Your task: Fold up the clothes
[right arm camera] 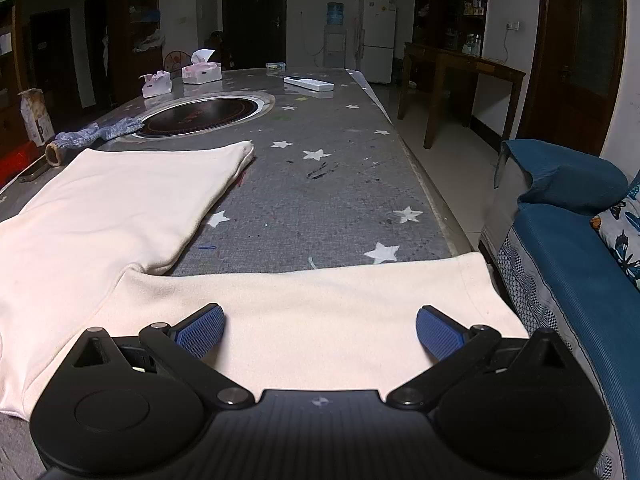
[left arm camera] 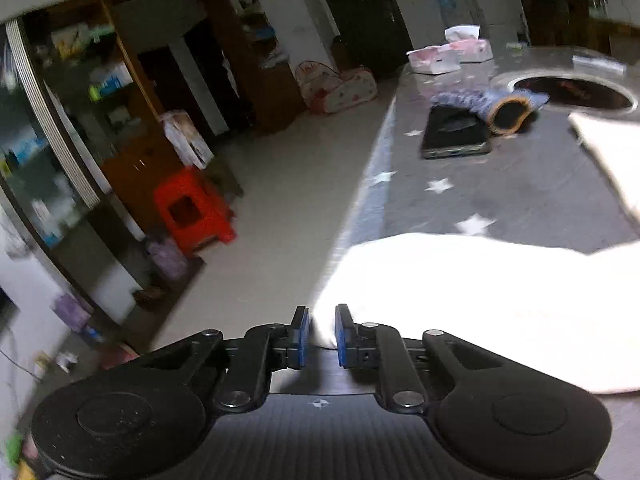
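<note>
A cream long-sleeved garment (right arm camera: pixel 120 208) lies spread flat on the grey star-patterned table (right arm camera: pixel 320 184). One sleeve (right arm camera: pixel 320 304) stretches right toward the table's edge. My right gripper (right arm camera: pixel 320 332) is open wide, its blue pads (right arm camera: pixel 202 330) resting just above that sleeve. In the left wrist view the other sleeve (left arm camera: pixel 480 304) lies bright white at the table's left edge. My left gripper (left arm camera: pixel 322 334) is nearly closed, its blue pads (left arm camera: pixel 344 336) pinching the sleeve's end.
A phone (left arm camera: pixel 456 136), a blue glove (left arm camera: pixel 500 106) and tissue boxes (left arm camera: pixel 448 58) lie on the table near a round inset hob (right arm camera: pixel 200 114). A remote (right arm camera: pixel 308 83) lies far back. A red stool (left arm camera: pixel 192 210) stands left, a blue sofa (right arm camera: pixel 568 248) right.
</note>
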A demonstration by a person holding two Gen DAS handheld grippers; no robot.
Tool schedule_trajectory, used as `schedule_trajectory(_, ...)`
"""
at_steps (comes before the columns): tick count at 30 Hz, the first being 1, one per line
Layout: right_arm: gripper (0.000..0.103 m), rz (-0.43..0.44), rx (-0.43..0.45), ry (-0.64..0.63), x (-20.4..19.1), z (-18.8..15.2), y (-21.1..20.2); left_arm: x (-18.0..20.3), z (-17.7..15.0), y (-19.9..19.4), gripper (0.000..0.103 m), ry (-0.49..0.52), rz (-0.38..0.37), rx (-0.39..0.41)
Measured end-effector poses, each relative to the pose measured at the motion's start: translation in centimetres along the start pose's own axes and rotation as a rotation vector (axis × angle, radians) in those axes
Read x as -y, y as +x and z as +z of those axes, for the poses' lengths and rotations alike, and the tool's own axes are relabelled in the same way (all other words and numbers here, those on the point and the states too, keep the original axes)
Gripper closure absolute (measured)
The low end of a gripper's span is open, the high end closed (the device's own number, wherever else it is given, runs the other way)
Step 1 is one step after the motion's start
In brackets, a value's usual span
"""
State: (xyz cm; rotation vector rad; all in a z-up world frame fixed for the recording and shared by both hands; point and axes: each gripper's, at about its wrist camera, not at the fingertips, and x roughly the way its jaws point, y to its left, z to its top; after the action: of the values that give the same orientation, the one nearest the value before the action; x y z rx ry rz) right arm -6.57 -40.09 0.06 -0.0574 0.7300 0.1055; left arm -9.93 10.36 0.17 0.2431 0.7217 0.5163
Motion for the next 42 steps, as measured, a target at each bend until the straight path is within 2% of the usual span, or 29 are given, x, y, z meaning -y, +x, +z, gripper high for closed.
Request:
schedule_trajectory(2, 0.0, 0.002, 0.001, 0.0, 0.0, 0.0, 0.0, -0.4, -0.1, 0.0, 0.087, 0.002, 0.01, -0.005)
schedule_trajectory(8, 0.0, 0.005, 0.002, -0.003, 0.1, 0.1, 0.0, -0.9, -0.8, 0.6, 0.085, 0.06, 0.113, -0.052)
schedule_trajectory(9, 0.0, 0.007, 0.003, -0.002, 0.1, 0.0, 0.0, -1.1, -0.8, 0.6, 0.085, 0.056, 0.119, -0.059)
schedule_trajectory(11, 0.0, 0.008, 0.002, -0.004, 0.1, 0.1, 0.1, -1.6, -0.4, -0.1, 0.085, 0.001, 0.086, -0.054)
schedule_trajectory(13, 0.0, 0.007, 0.001, -0.006, 0.1, 0.1, 0.1, -1.4, 0.2, -1.2, 0.085, -0.028, 0.029, -0.027)
schedule_trajectory(16, 0.0, 0.007, 0.0, -0.006, 0.1, 0.1, 0.1, 0.3, 1.4, -3.2, 0.085, -0.041, -0.147, 0.018)
schedule_trajectory(20, 0.0, 0.004, -0.002, -0.006, 0.1, 0.1, 0.1, 3.2, 1.8, -4.3, 0.085, 0.008, -0.359, 0.032)
schedule_trajectory(21, 0.0, 0.004, -0.003, -0.008, 0.1, 0.1, 0.1, 4.0, 1.7, -4.4, 0.085, 0.028, -0.39, 0.033)
schedule_trajectory(24, 0.0, 0.006, -0.006, -0.012, 0.1, 0.2, 0.1, 4.6, 1.3, -3.9, 0.084, 0.103, -0.338, 0.067)
schedule_trajectory(26, 0.0, 0.011, -0.008, -0.015, 0.1, 0.2, 0.1, 4.2, 1.4, -3.3, 0.084, 0.111, -0.303, 0.066)
schedule_trajectory(31, 0.0, 0.015, -0.003, -0.012, 0.2, 0.1, 0.1, 3.3, 1.9, -1.3, 0.084, 0.122, -0.273, 0.082)
schedule_trajectory(35, 0.0, 0.014, -0.001, -0.011, 0.1, 0.1, 0.1, 4.9, 1.8, -0.4, 0.084, 0.258, -0.19, 0.149)
schedule_trajectory(39, 0.0, 0.013, -0.003, -0.012, 0.1, 0.1, 0.1, 5.1, 2.3, 0.6, 0.084, 0.305, -0.189, 0.173)
schedule_trajectory(41, 0.0, 0.012, -0.003, -0.012, 0.1, 0.1, 0.1, 4.5, 2.6, 0.7, 0.078, 0.287, -0.21, 0.165)
schedule_trajectory(42, 0.0, 0.012, -0.003, -0.012, 0.1, 0.1, 0.1, 4.0, 2.7, 0.7, 0.067, 0.257, -0.204, 0.159)
